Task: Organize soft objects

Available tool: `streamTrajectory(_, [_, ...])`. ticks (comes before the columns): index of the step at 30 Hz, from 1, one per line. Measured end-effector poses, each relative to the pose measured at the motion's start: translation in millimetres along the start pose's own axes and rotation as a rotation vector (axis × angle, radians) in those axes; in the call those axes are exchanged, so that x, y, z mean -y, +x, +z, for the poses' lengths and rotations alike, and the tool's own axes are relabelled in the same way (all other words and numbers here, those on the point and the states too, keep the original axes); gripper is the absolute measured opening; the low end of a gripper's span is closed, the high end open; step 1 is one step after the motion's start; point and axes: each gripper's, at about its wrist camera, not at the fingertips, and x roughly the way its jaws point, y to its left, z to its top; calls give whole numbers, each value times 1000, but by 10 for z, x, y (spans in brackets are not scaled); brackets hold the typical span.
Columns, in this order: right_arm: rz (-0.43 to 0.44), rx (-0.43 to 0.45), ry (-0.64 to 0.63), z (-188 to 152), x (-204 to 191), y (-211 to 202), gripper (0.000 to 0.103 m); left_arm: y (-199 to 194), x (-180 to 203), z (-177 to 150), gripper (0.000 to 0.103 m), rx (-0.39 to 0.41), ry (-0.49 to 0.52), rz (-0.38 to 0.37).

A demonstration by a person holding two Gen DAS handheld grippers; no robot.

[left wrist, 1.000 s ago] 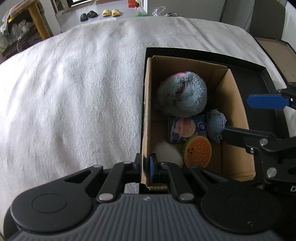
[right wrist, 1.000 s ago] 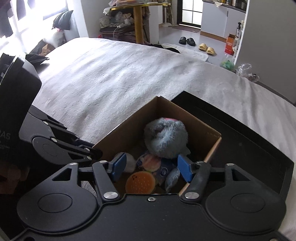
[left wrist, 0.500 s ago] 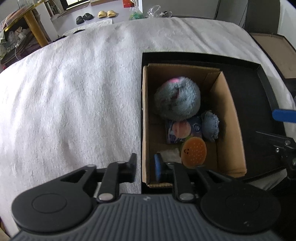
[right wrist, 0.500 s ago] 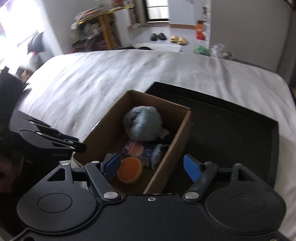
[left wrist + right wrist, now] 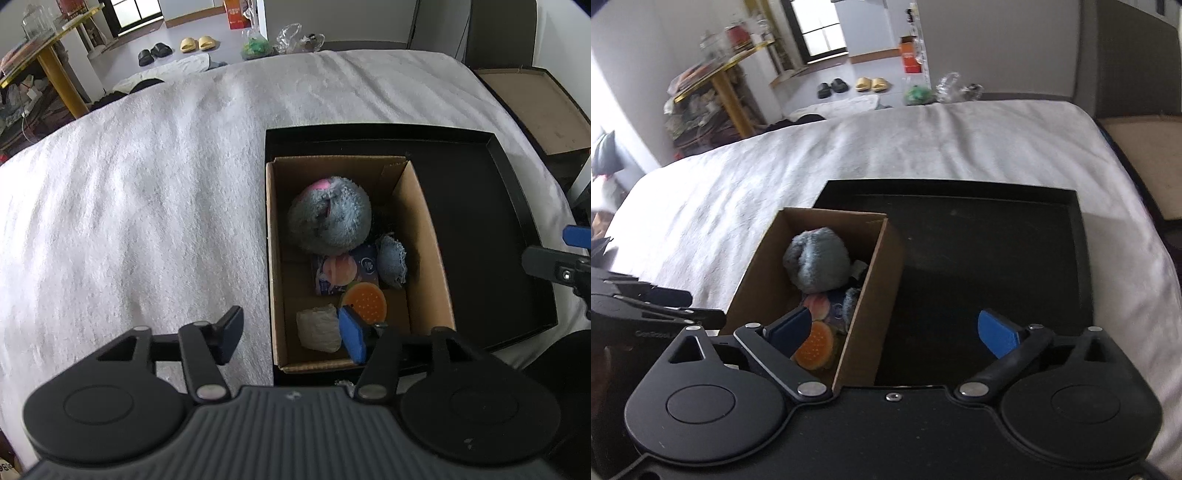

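Observation:
A cardboard box [image 5: 424, 236] stands in the left part of a black tray [image 5: 517, 206] on the white bed. It holds a grey fluffy plush [image 5: 328, 218], a small blue-grey plush [image 5: 392, 260], a tissue pack [image 5: 341, 271], an orange burger toy [image 5: 365, 301] and a white soft piece [image 5: 318, 328]. My left gripper [image 5: 291, 334] is open and empty, straddling the box's near left wall. My right gripper [image 5: 897, 330] is open and empty, straddling the box's right wall [image 5: 871, 295]. The grey plush [image 5: 816, 260] and the burger toy [image 5: 814, 350] also show in the right wrist view.
The white bedspread [image 5: 129, 206] spreads to the left and beyond. The tray's right half [image 5: 990, 258] is bare black. A brown board [image 5: 535, 107] lies at the far right. A yellow table [image 5: 48, 74], slippers [image 5: 194, 43] and bags stand on the floor beyond the bed.
My left gripper has opened, letting go of the box wall, and pulled back. My right gripper has opened wider and swung right, so the box now sits to its left.

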Motion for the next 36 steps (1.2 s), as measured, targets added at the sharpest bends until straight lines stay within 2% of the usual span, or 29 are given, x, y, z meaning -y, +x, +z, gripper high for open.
streamTrajectory(5, [3,4,37,-35,85,-99,103,-75,21,-19,68,2,8,14])
streamTrajectory(13, [-14,8,96,-91,201,-278,103,-337,17,-66,70,25,2,10])
streamTrajectory(27, [-48,59,105,-188,168,-621,103,-838,29,-134,83,105,-1,-21])
streamTrajectory(30, [-53,61,111,-211,157,-679,103,-910,17,-147,92,112,-4,-22])
streamTrajectory(36, [-72,76,106,-234,96,-827,103,-1061,31,-197,94,134,7,-16])
